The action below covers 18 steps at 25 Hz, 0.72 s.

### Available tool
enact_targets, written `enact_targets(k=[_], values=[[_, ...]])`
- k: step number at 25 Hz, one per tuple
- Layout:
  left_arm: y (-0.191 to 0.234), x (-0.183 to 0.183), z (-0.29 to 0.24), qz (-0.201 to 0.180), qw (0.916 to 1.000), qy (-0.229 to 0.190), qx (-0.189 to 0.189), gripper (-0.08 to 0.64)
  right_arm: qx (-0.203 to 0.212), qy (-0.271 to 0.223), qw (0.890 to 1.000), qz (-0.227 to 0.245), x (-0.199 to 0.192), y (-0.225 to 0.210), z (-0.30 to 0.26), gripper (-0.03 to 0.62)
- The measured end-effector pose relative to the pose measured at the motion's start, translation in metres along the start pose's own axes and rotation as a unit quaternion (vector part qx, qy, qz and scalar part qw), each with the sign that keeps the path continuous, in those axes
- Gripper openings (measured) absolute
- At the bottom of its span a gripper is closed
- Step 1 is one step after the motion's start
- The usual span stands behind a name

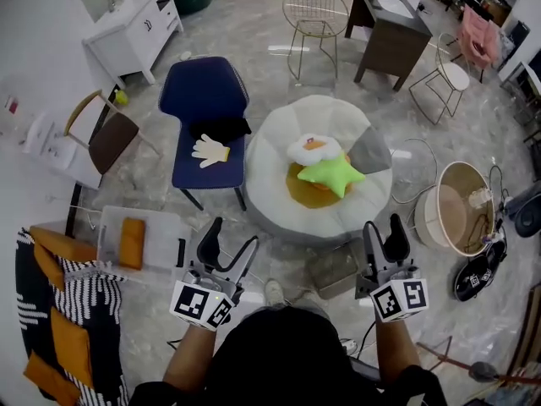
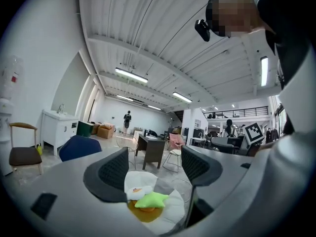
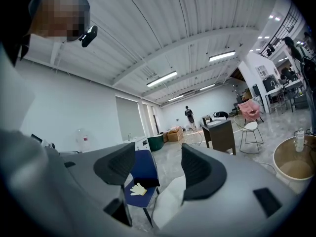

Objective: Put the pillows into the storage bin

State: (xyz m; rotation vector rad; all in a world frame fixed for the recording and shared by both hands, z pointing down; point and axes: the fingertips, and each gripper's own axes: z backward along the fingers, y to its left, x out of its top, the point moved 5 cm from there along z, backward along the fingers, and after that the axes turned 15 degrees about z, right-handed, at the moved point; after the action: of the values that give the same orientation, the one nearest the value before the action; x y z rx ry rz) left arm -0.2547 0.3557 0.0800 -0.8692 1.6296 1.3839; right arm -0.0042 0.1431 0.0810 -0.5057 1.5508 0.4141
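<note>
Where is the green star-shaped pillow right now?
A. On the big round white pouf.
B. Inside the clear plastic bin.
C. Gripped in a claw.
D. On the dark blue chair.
A: the green star-shaped pillow lies on the big round white pouf, atop a round orange pillow and beside a white fried-egg-shaped pillow.
</note>
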Motion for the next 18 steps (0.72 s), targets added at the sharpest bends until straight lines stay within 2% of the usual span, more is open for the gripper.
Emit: enact_targets(k=[10,18], values=[[0.004,-0.007,-0.020,0.015,0.9998,0.013,0.007,0.339,-0.005,0.022,1.000,-0.015,-0.011,-0.022,-0.016,0.304],[-0.011,-0.024,-0.072,0.003,0.9993,0.034,0.015,0.339,0.002,0.033,0.999,-0.018,-0.027,-0.067,-0.033,0.304]])
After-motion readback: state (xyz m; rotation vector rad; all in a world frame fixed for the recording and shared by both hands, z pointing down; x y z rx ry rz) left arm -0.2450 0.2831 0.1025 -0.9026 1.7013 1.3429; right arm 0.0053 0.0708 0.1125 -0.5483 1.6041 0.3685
